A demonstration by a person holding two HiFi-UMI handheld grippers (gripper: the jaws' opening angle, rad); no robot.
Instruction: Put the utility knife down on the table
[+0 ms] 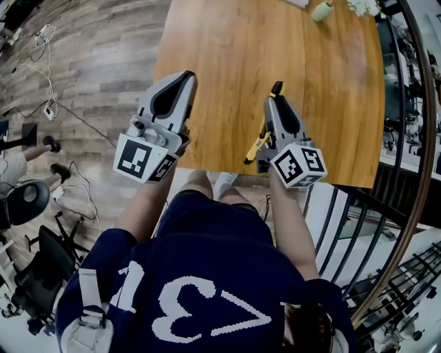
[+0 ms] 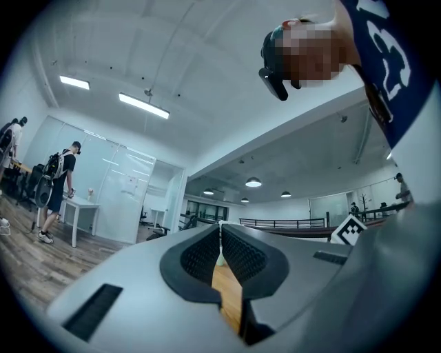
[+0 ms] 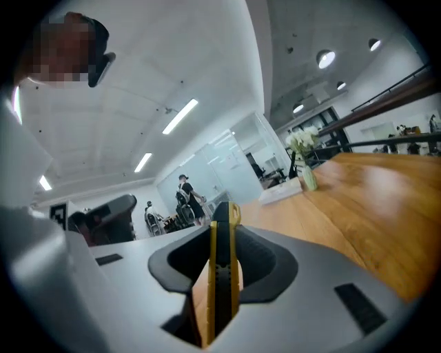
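A yellow and black utility knife [image 3: 222,276] stands clamped lengthwise between the jaws of my right gripper [image 3: 225,231]. In the head view its yellow end [image 1: 256,147] sticks out at the back of the right gripper [image 1: 276,93] and its tip shows at the front, over the near part of the wooden table [image 1: 234,62]. My left gripper [image 1: 180,81] hovers over the table's near left corner. Its jaws are shut together with nothing between them, the left gripper [image 2: 220,234] showing only bare table through the slit.
A pale green vase [image 1: 322,10] with white flowers and a white paper sit at the table's far edge. The vase [image 3: 307,178] shows far off in the right gripper view. A railing [image 1: 406,172] runs along the right. Chairs and cables lie on the floor at left.
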